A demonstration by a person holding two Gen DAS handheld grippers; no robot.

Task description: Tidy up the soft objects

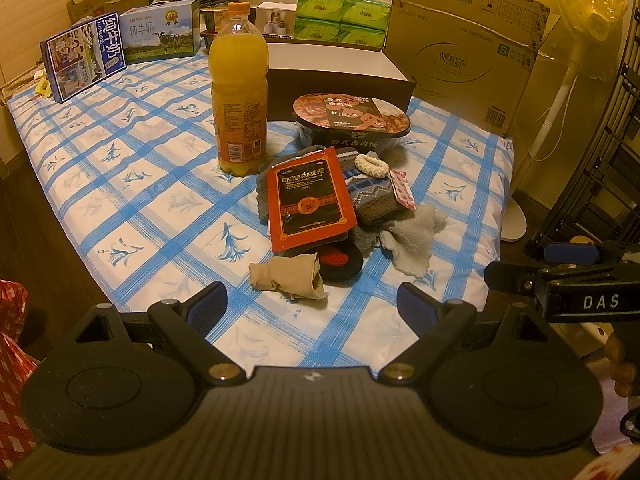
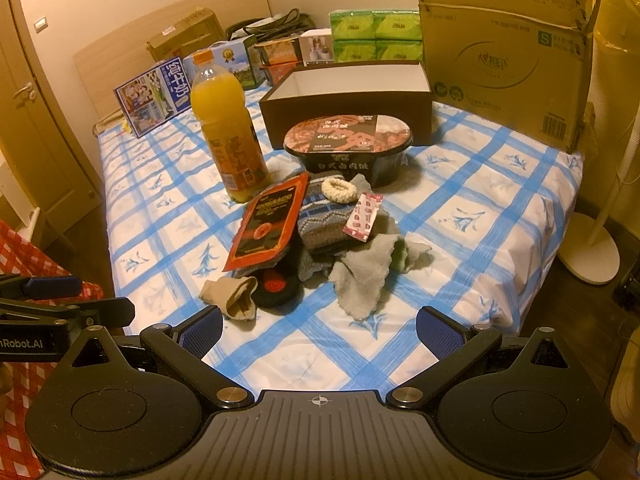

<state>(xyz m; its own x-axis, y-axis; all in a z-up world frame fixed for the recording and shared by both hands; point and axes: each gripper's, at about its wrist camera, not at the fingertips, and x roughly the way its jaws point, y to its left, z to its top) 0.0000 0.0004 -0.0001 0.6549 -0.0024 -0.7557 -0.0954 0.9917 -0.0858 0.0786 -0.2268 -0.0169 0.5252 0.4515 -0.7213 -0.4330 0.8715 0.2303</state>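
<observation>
A pile of soft things lies mid-bed: a beige rolled sock [image 1: 290, 277] [image 2: 236, 296], a black pad with a red centre [image 1: 340, 261] [image 2: 278, 285], a patterned knit piece [image 1: 370, 194] [image 2: 326, 216], a grey cloth [image 1: 412, 240] [image 2: 366, 276] and a cream scrunchie [image 1: 372, 165] [image 2: 339, 189]. A red-black packet [image 1: 308, 199] [image 2: 266, 222] lies on the pile. An open brown box [image 1: 340, 70] [image 2: 348, 98] stands behind. My left gripper [image 1: 312, 304] is open just short of the sock. My right gripper [image 2: 320, 328] is open near the grey cloth.
An orange juice bottle [image 1: 239, 92] [image 2: 226, 128] and a sealed meal bowl [image 1: 352, 120] [image 2: 348, 146] stand by the pile. Milk cartons [image 1: 84, 56], green tissue packs [image 1: 342, 20] and a large cardboard carton [image 1: 468, 44] line the back. A fan stand [image 2: 592, 248] is right of the bed.
</observation>
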